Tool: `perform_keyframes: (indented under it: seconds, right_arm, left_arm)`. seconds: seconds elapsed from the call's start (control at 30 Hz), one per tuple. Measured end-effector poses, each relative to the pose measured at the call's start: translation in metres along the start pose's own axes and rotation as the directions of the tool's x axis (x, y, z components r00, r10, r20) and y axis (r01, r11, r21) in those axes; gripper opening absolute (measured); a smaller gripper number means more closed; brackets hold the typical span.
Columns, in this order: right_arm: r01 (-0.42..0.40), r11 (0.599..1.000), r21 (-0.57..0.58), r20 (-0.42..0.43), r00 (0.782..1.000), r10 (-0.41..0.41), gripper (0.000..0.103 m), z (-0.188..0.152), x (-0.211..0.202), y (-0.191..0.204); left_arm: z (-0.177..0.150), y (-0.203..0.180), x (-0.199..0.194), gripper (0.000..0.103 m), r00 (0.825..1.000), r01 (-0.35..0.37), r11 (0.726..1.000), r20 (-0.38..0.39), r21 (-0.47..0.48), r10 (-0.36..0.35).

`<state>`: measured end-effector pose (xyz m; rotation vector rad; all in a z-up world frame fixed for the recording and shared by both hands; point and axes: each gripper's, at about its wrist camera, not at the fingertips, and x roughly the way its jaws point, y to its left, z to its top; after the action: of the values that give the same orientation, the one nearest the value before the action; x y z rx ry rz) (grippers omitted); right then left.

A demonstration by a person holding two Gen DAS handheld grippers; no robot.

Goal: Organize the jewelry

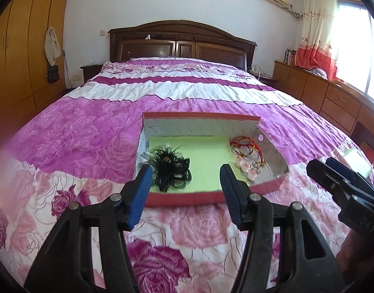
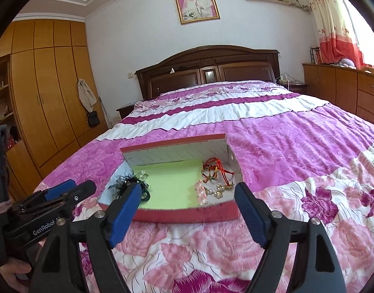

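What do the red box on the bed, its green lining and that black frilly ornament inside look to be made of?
The shallow red-rimmed box looks like matte cardboard: thin folded walls, pale grey inside. The flat light-green lining seems paper or felt; too smooth to tell which. The black frilly hair ornament looks like sheer ribbon mesh with wispy feather-like strands, probably synthetic.

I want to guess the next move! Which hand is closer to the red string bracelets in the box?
Probably the right. The open right tool points at the box's right end, where the red string bracelets lie. The open left tool sits nearer the black feathery hair ornament in the red shallow cardboard box.
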<state>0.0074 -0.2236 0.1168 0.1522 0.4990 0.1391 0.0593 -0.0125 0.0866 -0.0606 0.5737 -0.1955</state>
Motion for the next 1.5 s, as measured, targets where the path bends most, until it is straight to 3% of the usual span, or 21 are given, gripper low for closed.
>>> perform_keyframes:
  seconds: [0.37, 0.63, 1.03, 1.5]
  right_arm:
    - [0.048, 0.998, -0.044, 0.057, 0.997, -0.045, 0.091, -0.034, -0.013, 0.007]
    - [0.077, 0.994, -0.074, 0.037, 0.997, -0.075, 0.095, -0.062, -0.008, 0.010]
    - [0.092, 0.993, -0.076, 0.045, 0.995, -0.089, 0.097, -0.072, -0.007, 0.009]
    - [0.097, 0.994, -0.052, 0.030, 0.995, -0.095, 0.097, -0.074, -0.002, 0.004]
  left_arm:
    - [-0.040, 0.008, 0.004, 0.054, 0.999, -0.031, 0.999, -0.036, -0.042, 0.029]
    - [-0.056, 0.011, 0.007, 0.056, 0.997, -0.072, 0.995, -0.042, -0.062, 0.069]
    - [-0.066, -0.002, 0.009, 0.059, 0.995, -0.097, 0.995, -0.029, 0.005, 0.097]
    - [-0.068, -0.004, 0.009, 0.059, 0.995, -0.100, 0.995, -0.020, 0.015, 0.100]
